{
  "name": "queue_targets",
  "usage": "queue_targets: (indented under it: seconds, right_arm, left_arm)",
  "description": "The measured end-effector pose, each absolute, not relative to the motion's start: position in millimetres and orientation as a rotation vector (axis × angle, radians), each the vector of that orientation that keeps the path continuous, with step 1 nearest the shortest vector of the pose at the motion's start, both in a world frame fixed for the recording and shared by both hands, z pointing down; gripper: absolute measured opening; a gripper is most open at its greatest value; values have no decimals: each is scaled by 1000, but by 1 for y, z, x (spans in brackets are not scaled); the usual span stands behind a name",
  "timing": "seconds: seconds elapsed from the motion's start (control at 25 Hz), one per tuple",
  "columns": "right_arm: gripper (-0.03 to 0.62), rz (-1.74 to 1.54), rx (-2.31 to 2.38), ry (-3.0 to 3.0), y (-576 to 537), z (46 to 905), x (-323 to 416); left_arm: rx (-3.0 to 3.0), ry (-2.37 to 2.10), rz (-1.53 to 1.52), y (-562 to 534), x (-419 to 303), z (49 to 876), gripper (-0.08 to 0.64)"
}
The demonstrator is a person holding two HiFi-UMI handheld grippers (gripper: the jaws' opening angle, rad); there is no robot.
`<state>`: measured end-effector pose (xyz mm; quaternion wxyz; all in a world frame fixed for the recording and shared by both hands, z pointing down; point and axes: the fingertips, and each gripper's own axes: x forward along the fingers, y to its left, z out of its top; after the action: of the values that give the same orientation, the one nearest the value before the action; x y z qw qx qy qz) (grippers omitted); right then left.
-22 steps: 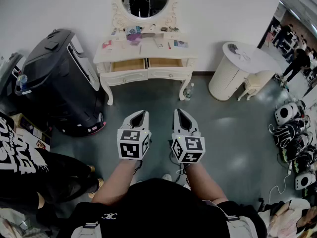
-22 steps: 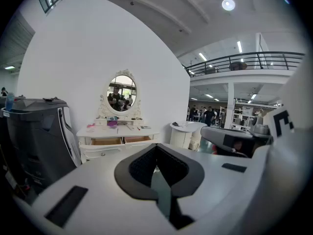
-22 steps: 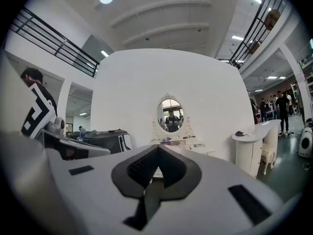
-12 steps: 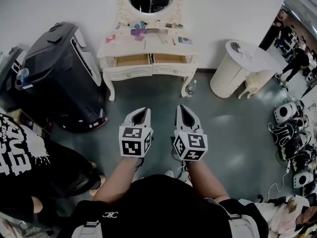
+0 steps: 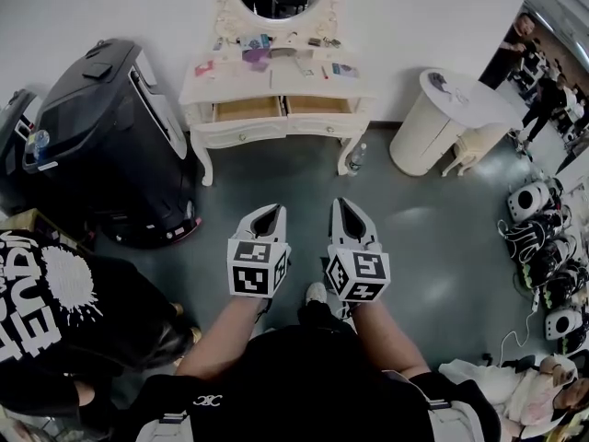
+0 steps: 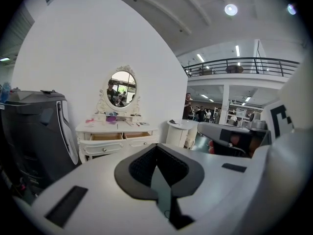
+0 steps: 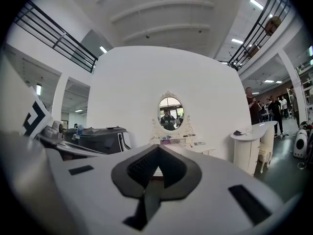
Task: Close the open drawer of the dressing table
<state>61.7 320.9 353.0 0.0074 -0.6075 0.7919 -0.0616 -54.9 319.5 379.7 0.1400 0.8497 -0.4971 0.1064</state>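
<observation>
The white dressing table [image 5: 276, 83] with an oval mirror stands against the far wall. Its two drawers are pulled out side by side, the left drawer [image 5: 245, 110] and the right drawer [image 5: 317, 105], both showing wooden insides. My left gripper [image 5: 267, 216] and right gripper [image 5: 348, 211] hang side by side over the floor, well short of the table and pointing toward it. Both are shut with nothing between the jaws. The left gripper view shows the table [image 6: 116, 129] ahead beyond the left gripper [image 6: 156, 148]. In the right gripper view the right gripper [image 7: 157, 150] hides most of the table [image 7: 182, 142].
A big black machine [image 5: 110, 145] stands left of the table. A white round pedestal table [image 5: 442, 122] and a small stool [image 5: 474, 151] stand to the right. A bottle [image 5: 356, 159] sits by the table's right leg. A bystander in a black shirt [image 5: 55, 330] is at my left. Several white devices [image 5: 543, 238] lie at right.
Both grippers stay shut and side by side, drifting slightly right in the view. The bystander at left has slid lower in the frame. My shoe now shows below the grippers.
</observation>
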Motion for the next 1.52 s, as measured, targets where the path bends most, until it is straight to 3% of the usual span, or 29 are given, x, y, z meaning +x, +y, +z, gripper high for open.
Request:
queue_targets:
  seconds: [0.96,1.52]
  right_arm:
    - [11,-257,-1831,2494,86,365,141]
    - [11,-350,-1775,2548,8,392,187]
  left_arm:
    - [2423,-1485,403,102,19,384,5]
    - [2350,-1508,468,29,62,407,5]
